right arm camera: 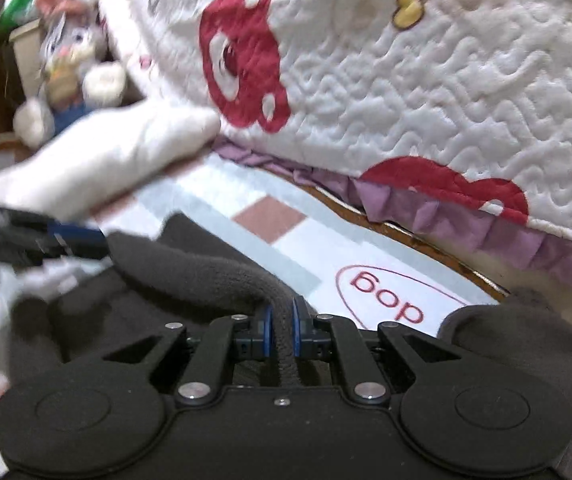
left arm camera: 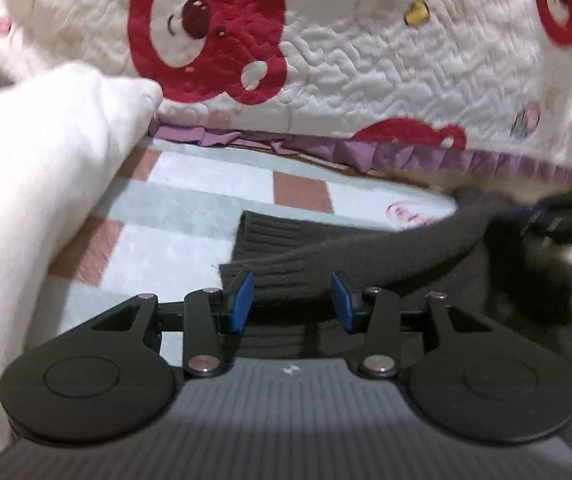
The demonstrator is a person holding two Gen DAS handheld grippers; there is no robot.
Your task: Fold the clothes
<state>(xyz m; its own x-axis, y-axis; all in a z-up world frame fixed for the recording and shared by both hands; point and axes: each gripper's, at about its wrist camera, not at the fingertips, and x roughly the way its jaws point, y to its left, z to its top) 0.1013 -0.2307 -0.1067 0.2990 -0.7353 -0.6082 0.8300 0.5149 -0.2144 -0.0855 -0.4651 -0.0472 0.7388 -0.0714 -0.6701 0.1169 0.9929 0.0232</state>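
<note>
White cloth (left arm camera: 34,208): a plain pale garment or pillow lying at far left on the checked mat; which one cannot be told.
Checked mat (left arm camera: 190,200): pale blue, white and pink squares under everything, with a red oval print (right arm camera: 390,300).
Dark sweater (left arm camera: 286,276): brown ribbed knit spread on the mat, a sleeve stretched across the middle.
Left gripper (left arm camera: 292,300): blue pads set wide apart, with the sleeve's ribbed cuff lying between them; neither pad presses it.
Right gripper (right arm camera: 282,328): pads drawn narrow, pinching a rolled fold of the sweater.
Quilt (left arm camera: 386,60): white, with red bear faces and a purple frill (right arm camera: 466,224), hanging behind the mat.
Plush toy (right arm camera: 70,64): far upper left in the right wrist view.
</note>
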